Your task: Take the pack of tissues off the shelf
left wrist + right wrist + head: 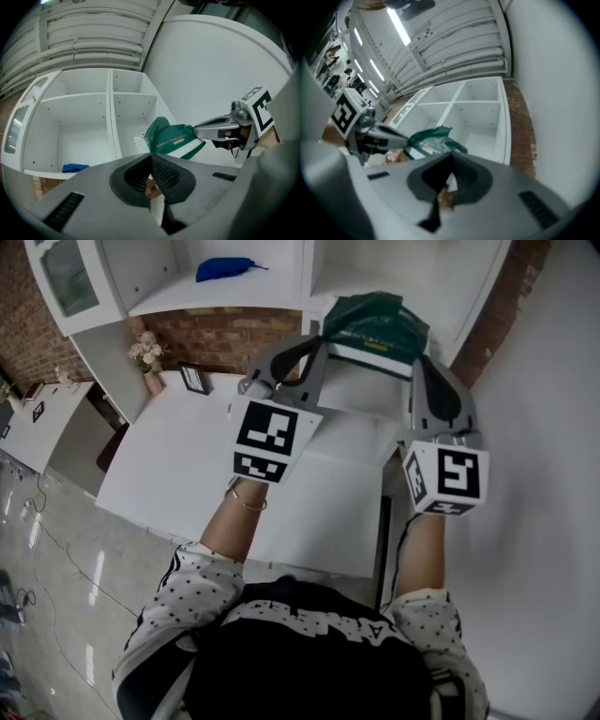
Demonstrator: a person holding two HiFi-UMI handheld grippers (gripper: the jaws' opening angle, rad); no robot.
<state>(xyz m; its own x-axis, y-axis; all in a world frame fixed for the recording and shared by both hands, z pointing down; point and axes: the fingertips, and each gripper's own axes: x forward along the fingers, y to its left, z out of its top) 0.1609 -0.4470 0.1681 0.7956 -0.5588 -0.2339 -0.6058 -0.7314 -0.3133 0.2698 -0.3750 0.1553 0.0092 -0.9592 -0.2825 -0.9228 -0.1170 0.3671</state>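
Pack of tissues (378, 324) is pinched at its ends by closed left gripper (316, 341) and right gripper (419, 360).

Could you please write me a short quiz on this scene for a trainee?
1. True or false: the pack of tissues is pink.
2. What colour is the item lying on the shelf, left of the pack?
3. The jaws of the left hand-held gripper are: A) wide open, B) shut.
Key: 1 false, it is green; 2 blue; 3 B.
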